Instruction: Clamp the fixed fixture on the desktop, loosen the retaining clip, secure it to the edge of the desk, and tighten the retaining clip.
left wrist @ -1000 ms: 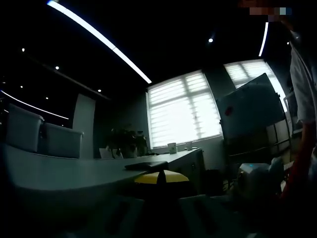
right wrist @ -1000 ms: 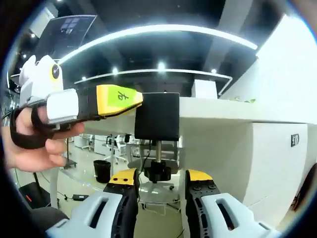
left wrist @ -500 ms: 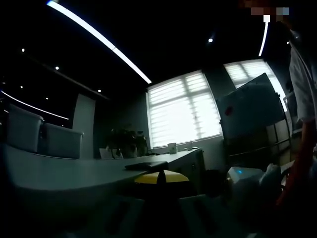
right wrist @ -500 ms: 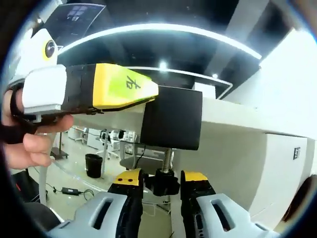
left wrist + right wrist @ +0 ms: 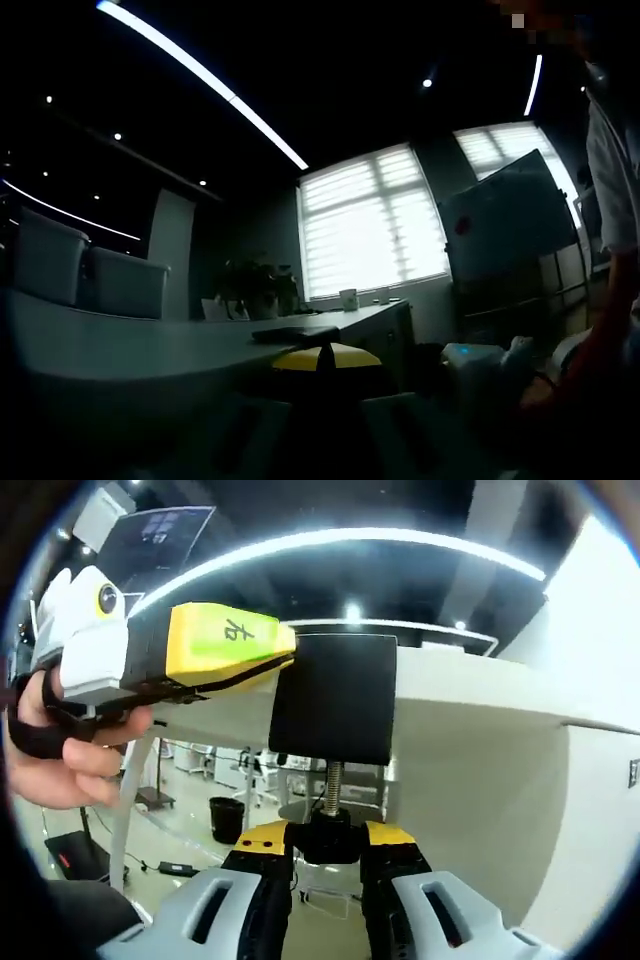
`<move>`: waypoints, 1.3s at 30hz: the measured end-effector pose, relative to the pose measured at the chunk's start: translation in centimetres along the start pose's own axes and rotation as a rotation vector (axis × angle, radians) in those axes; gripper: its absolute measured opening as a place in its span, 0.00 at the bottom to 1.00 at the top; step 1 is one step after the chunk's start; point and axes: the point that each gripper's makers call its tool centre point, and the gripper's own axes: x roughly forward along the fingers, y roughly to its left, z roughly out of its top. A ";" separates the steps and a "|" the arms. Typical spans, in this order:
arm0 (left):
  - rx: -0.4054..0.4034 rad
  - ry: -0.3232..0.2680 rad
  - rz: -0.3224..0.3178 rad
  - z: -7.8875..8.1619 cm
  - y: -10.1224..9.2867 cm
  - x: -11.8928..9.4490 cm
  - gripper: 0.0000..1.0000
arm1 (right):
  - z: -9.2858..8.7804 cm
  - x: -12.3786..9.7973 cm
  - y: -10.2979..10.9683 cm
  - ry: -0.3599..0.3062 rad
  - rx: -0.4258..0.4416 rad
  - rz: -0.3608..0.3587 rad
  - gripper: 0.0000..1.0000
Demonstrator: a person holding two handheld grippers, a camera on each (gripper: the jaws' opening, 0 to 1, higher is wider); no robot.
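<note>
My right gripper (image 5: 325,845) now closes on the black screw knob (image 5: 325,838) under the clamp fixture (image 5: 335,700); 1 s ago the knob was still ahead of open jaws. The fixture sits on the desk edge (image 5: 470,695), w/ my left gripper (image 5: 285,660) clenched on its side. I judge tightening comes next.

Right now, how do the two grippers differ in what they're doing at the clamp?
The left gripper comes in from the side at desk-edge level, its yellow tip against the black clamp block; the right gripper rises from below, its jaws closed around the black screw knob. The left gripper's yellow part bears a printed character; the right gripper's yellow tips look plain. Both have white bodies.
</note>
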 end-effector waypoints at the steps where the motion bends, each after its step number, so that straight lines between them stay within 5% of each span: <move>1: 0.001 0.000 0.001 0.0 0.0 0.0 0.01 | 0.0 0.0 0.1 -0.004 -0.022 0.030 0.25; 8: 0.005 0.013 0.000 -0.2 0.0 -0.1 0.01 | 0.0 0.2 0.9 -0.019 -0.018 0.237 0.25; 16: 0.002 0.005 -0.004 -0.2 0.1 -0.1 0.01 | -0.1 0.2 1.0 -0.020 -0.016 0.301 0.25; 39: 0.008 0.010 -0.002 -0.1 -0.4 -0.2 0.01 | -1.2 -1.9 -0.2 0.069 0.074 0.013 0.38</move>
